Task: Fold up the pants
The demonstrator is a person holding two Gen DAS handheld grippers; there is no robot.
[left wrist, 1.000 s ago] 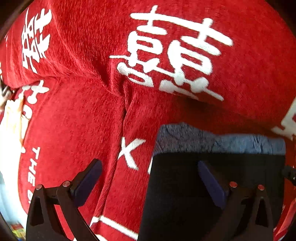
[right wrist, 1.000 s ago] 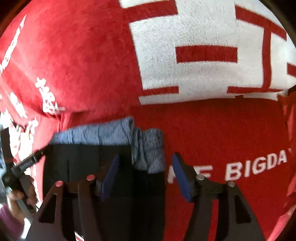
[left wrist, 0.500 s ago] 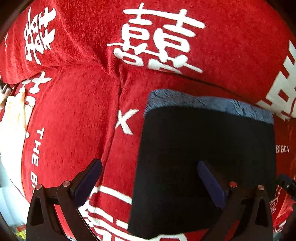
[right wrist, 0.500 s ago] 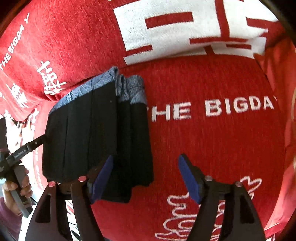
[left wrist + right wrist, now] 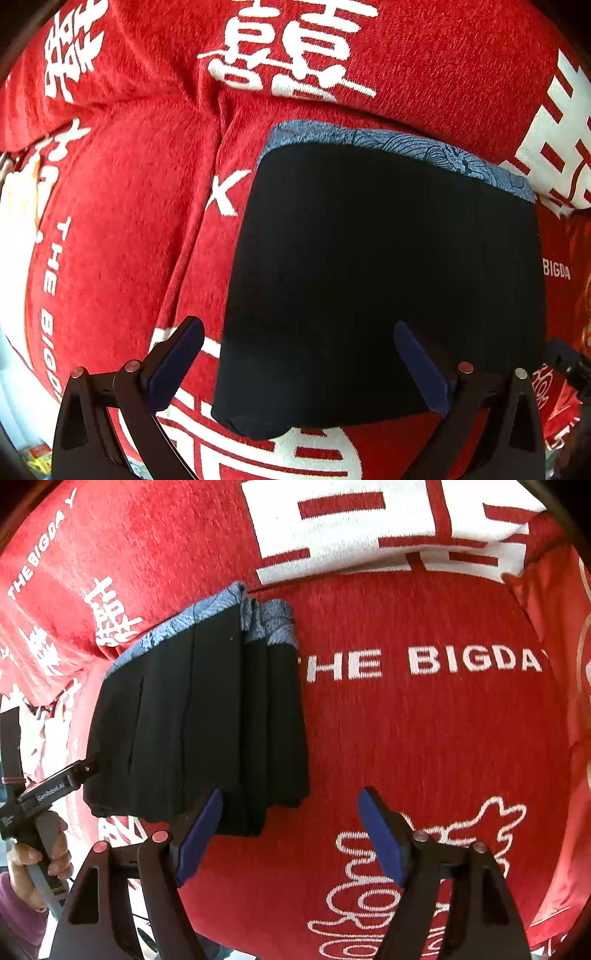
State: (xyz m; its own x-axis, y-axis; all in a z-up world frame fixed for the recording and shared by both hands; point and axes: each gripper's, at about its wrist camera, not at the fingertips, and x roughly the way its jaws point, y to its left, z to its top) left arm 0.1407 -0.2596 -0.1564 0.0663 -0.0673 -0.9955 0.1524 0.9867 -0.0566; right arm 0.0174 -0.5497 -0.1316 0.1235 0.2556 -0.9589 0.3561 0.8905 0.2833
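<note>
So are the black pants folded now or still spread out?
Folded: the black pants lie as a compact stacked rectangle on the red cover, layered edges showing.

Person's hand (image 5: pixel 38 856) cropped at frame edge, cover (image 5: pixel 110 221) lettering cut off, perhaps clutter blurred bottom-left

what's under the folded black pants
The black pants lie on a red blanket with white lettering. The blanket shows all around them, but the part directly beneath, including some of the lettering, is covered and cannot be seen.
</note>
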